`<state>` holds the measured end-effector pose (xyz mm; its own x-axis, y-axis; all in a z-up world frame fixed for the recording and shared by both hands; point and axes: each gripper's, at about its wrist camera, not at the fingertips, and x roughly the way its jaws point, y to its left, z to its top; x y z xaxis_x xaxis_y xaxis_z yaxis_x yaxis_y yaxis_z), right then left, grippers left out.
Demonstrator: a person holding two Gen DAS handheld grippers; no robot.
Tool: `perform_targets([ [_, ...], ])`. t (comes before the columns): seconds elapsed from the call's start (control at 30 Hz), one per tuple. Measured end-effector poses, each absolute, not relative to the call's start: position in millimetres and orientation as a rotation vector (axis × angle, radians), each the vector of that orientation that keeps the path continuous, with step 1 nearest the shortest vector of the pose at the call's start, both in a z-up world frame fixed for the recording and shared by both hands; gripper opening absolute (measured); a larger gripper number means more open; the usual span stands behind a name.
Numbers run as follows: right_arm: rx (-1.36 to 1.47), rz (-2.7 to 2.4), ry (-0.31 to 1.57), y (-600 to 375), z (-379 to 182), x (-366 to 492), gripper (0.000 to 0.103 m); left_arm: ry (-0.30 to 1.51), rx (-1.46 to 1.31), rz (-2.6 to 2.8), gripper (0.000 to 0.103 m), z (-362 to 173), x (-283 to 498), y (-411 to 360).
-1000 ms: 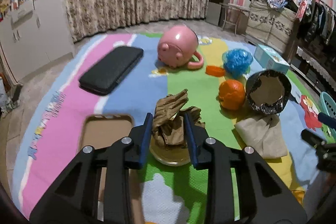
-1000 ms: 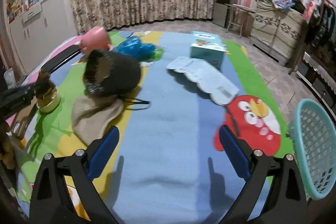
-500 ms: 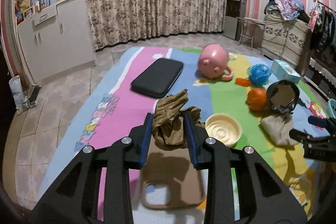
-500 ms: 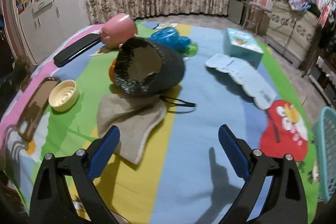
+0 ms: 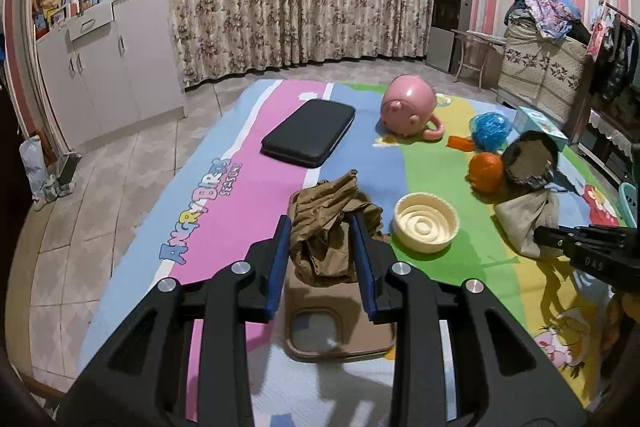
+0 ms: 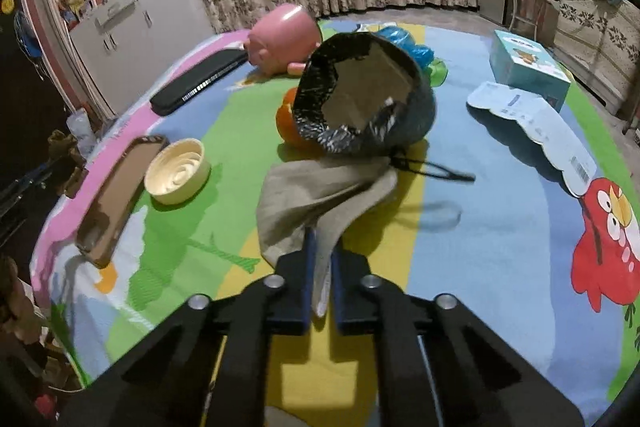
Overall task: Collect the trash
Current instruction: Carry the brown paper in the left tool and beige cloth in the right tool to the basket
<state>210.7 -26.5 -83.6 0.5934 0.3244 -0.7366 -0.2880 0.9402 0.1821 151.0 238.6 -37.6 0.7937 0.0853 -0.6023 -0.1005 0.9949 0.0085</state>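
Note:
My left gripper (image 5: 320, 223) is shut on a crumpled brown paper wad (image 5: 326, 227), held above the play mat (image 5: 224, 203). My right gripper (image 6: 322, 239) has its jaws closed on the near edge of a beige cloth bag (image 6: 316, 195), which lies on the mat and runs up to a black bin bag (image 6: 360, 95) with its mouth open toward me. In the left wrist view the right gripper (image 5: 538, 233) reaches in from the right onto the beige cloth bag (image 5: 524, 215).
On the mat lie a cream bowl (image 5: 426, 221), a brown tray (image 5: 340, 323), a black pad (image 5: 308, 137), a pink piggy pot (image 5: 408, 105), an orange ball (image 5: 486, 171), a blue bag (image 5: 490, 127) and a teal box (image 6: 528, 67). A turquoise basket (image 5: 630, 201) stands far right.
The right gripper went from wide open to shut on the beige cloth bag's edge and tilted down toward it. The left gripper pulled back and up with the paper wad.

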Motion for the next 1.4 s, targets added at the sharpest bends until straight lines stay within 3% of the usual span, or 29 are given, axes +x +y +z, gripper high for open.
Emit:
perform_targets([
  [0.77,0.136,0.020,0.625,-248,-7,137,0.003,0.570,0.026,-0.051,0.029,4,166,105],
  [1.4,0.261,-0.250,0.517,-384,-6,100,0.003,0.494,0.073,-0.277,0.029,31,187,-68],
])
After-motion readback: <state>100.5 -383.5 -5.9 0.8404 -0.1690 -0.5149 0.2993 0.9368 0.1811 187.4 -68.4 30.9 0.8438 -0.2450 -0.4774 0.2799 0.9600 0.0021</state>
